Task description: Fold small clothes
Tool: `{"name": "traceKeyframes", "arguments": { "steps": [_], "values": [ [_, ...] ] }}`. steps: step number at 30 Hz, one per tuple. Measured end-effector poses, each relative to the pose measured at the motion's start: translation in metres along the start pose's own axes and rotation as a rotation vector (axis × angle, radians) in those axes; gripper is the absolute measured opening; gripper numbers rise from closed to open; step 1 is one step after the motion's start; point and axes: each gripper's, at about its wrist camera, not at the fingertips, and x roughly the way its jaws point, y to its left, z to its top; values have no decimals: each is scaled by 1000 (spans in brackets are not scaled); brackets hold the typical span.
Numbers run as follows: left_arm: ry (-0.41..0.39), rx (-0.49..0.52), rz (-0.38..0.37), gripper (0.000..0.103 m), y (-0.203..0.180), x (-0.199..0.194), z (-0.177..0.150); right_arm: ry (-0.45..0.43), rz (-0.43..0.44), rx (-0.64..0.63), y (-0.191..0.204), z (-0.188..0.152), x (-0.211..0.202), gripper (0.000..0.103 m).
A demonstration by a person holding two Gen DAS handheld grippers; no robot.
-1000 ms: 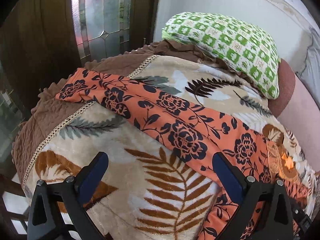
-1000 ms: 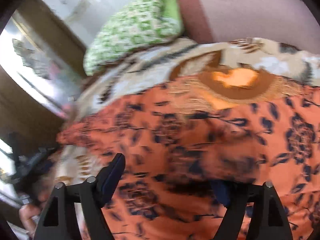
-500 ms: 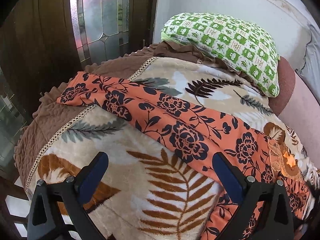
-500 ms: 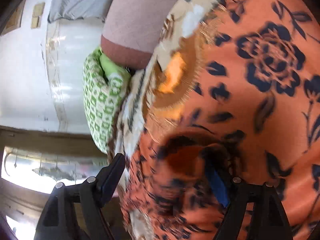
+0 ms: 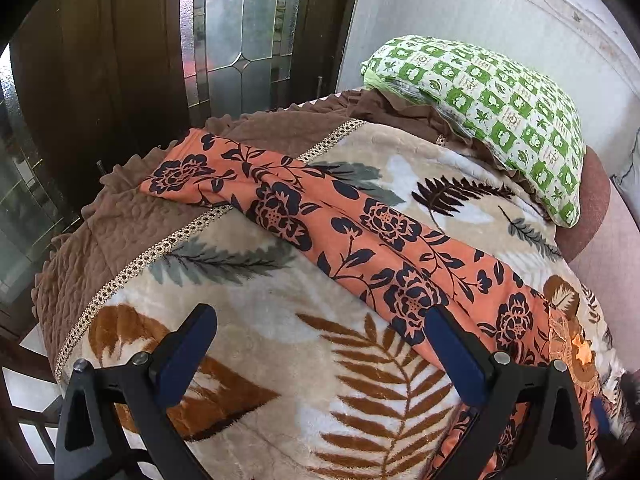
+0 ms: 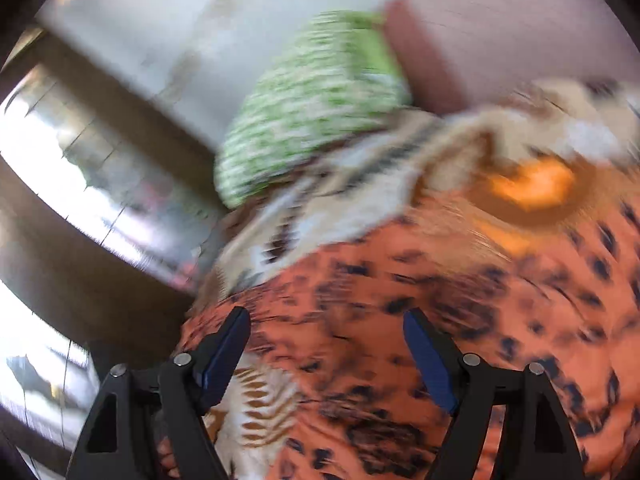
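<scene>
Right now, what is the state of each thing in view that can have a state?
Orange floral garment: laid out as a long strip across the blanket, not held.
Leaf-print blanket: spread over the bed.
Green checked pillow: lying at the far end, untouched.
Left hand-held gripper: open, empty, above the blanket.
Right hand-held gripper: open, empty, above the garment; view blurred.

Garment (image 5: 348,236) stretched slantwise across blanket (image 5: 256,320), from far left to near right. Far end lying over quilt (image 5: 100,232) at blanket's left border. Pillow (image 5: 492,116) behind, at far right, resting on blanket's back edge. Door (image 5: 236,32) beyond quilt, left of wall (image 5: 460,12). Left gripper (image 5: 320,346) over blanket, garment touching behind right finger.
</scene>
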Motion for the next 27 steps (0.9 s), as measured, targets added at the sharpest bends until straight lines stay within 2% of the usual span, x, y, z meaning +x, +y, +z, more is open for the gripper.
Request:
{"name": "traceKeyframes", "arguments": {
  "steps": [1,3,5,6,7,9,11,13,16,20,22,23,27],
  "values": [
    [1,2,1,103,-1,0,0,9,-40,44,-14,-5,3,72],
    [5,12,17,103,-1,1,0,47,-65,85,-32,-12,7,64],
    [14,18,33,103,2,4,2,99,-129,101,-41,-21,22,62],
    [24,14,40,103,7,7,4,141,-198,97,-46,-26,35,58],
    [36,-9,50,103,18,10,9,174,-272,83,-50,-33,48,45],
    [36,-80,78,103,45,13,17,128,-326,4,-35,-37,47,42],
    [32,-149,111,103,71,12,23,114,-285,-58,-13,-43,45,42],
    [22,-225,129,103,100,10,28,62,-221,-141,13,-59,40,42],
    [7,-303,130,103,135,7,34,73,-156,-209,36,-87,50,42],
    [13,-387,12,103,168,12,40,107,-127,-154,19,-111,75,42],
    [25,-410,-71,103,173,15,43,17,-71,-155,10,-121,72,42],
    [35,-434,-149,103,176,19,46,10,-56,-151,7,-122,69,42],
    [55,-498,-274,103,178,33,58,-8,-22,-119,-5,-121,67,42]
  ]
}}
